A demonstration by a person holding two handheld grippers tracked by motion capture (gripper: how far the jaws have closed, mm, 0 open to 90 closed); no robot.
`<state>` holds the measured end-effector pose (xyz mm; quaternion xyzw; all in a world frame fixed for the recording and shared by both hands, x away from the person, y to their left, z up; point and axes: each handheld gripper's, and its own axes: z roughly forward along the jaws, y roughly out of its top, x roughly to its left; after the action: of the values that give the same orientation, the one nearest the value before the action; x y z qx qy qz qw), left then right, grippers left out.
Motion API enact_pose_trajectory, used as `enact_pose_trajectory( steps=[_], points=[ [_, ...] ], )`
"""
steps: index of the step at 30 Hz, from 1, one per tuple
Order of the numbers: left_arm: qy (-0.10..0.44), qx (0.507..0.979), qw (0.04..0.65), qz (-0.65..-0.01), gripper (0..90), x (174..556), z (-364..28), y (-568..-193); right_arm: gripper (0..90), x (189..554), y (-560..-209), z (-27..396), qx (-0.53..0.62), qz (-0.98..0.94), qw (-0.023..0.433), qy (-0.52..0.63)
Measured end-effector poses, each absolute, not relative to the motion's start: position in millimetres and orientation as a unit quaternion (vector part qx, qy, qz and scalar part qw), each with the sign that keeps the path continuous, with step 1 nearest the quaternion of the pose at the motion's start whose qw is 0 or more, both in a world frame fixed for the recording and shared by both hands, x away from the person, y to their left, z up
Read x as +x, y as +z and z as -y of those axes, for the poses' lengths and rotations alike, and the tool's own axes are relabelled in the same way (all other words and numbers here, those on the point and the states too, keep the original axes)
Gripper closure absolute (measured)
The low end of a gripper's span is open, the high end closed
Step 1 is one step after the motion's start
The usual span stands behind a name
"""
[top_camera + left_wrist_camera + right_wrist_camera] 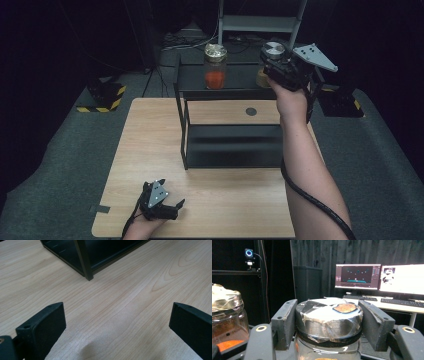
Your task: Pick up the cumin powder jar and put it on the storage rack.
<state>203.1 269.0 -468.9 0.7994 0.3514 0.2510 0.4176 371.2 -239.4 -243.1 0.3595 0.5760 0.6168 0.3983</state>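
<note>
Taped silver lid of a jar [329,315] sits clamped between the right tongs [328,323], pads pressed on both its sides, up on the top of the black shelf [200,82]. Second jar [215,67], orange powder inside, stands to its left, apart. Left tongs [172,207] rest wide on the wooden bench [145,145], holding nothing.
</note>
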Motion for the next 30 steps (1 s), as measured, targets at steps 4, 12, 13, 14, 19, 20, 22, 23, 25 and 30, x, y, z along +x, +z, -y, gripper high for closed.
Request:
enact_pose_trajectory(
  steps=[4,12,13,14,19,20,22,23,25,30],
  points=[
    [0.251,0.800,0.417,-0.350,1.0,203.2,-268.9,-468.7,33.6,371.0,-242.8,239.4,0.361,-0.576,0.397,0.617],
    [0.248,0.800,0.419,-0.351,1.0,203.7,-270.0,-468.9,28.7,371.0,-237.6,240.9,0.370,-0.582,0.387,0.612],
    [0.249,0.800,0.419,-0.351,1.0,203.5,-269.9,-468.9,27.2,371.0,-237.3,241.2,0.371,-0.582,0.387,0.612],
    [0.249,0.800,0.419,-0.350,1.0,203.5,-269.8,-469.0,24.8,371.2,-236.9,241.7,0.371,-0.582,0.385,0.612],
    [0.248,0.800,0.420,-0.349,1.0,203.7,-270.3,-469.0,7.4,369.2,-235.5,238.1,0.378,-0.582,0.391,0.605],
    [0.248,0.800,0.420,-0.350,1.0,203.8,-270.4,-469.0,4.1,368.0,-234.8,235.8,0.382,-0.580,0.393,0.602],
    [0.248,0.800,0.420,-0.350,1.0,203.9,-270.4,-469.0,0.0,366.5,-235.6,234.8,0.381,-0.579,0.396,0.603],
    [0.248,0.800,0.420,-0.350,1.0,203.8,-270.2,-468.9,0.0,365.7,-236.0,234.5,0.381,-0.579,0.396,0.603],
    [0.249,0.800,0.419,-0.349,1.0,203.7,-270.0,-469.0,0.0,364.9,-235.9,233.7,0.384,-0.580,0.394,0.601],
    [0.249,0.801,0.419,-0.348,1.0,203.8,-269.8,-468.8,0.0,362.0,-236.3,234.4,0.382,-0.584,0.396,0.597]
  ],
)
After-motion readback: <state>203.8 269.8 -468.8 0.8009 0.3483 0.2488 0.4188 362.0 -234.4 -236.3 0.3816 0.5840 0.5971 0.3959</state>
